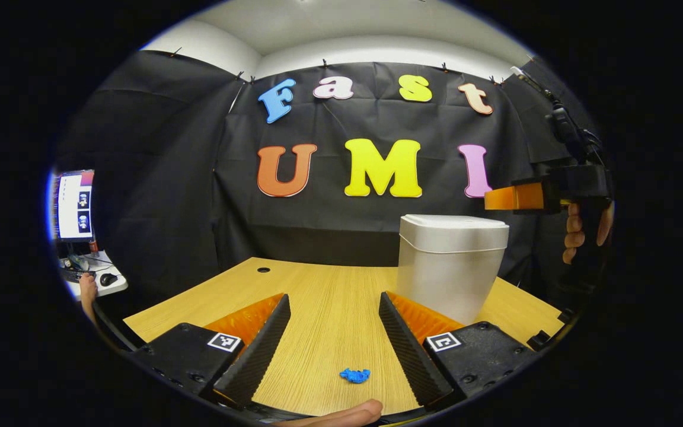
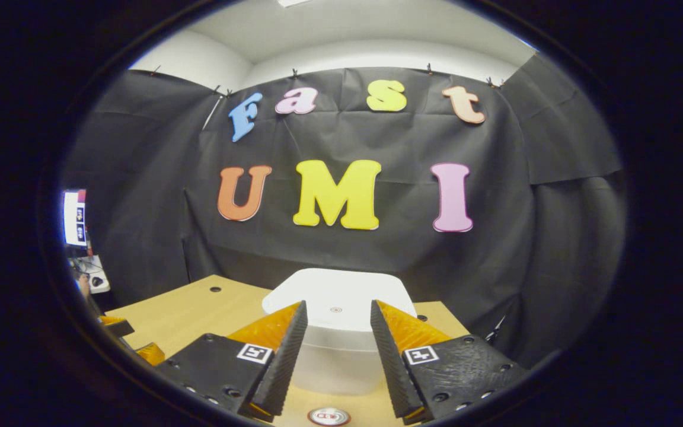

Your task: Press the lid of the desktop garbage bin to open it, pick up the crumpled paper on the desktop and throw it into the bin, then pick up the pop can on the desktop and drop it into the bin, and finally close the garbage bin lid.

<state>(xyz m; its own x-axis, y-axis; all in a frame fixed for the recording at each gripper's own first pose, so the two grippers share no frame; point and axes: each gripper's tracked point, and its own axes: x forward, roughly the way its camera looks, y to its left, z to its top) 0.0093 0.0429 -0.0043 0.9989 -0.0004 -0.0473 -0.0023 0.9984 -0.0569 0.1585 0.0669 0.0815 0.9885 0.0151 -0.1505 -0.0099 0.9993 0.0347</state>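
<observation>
While both tools [image 1: 332,332] [image 2: 332,350] gape empty, the lidded bin [image 1: 451,261] stands on the wooden desk [image 1: 318,296].

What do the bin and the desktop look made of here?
The garbage bin looks like matte white or light grey plastic: smooth moulded walls, soft sheen, lid shut. The desktop looks like light wood or wood-look laminate: fine straight grain, low gloss; which one, the pictures leave open.

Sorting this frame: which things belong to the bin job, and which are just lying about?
Job: garbage bin, lid shut; blue crumpled scrap, likely the paper; round top, likely the pop can; left claw and right claw, both open.
Lying about: monitor, mouse, off to the side.
</observation>
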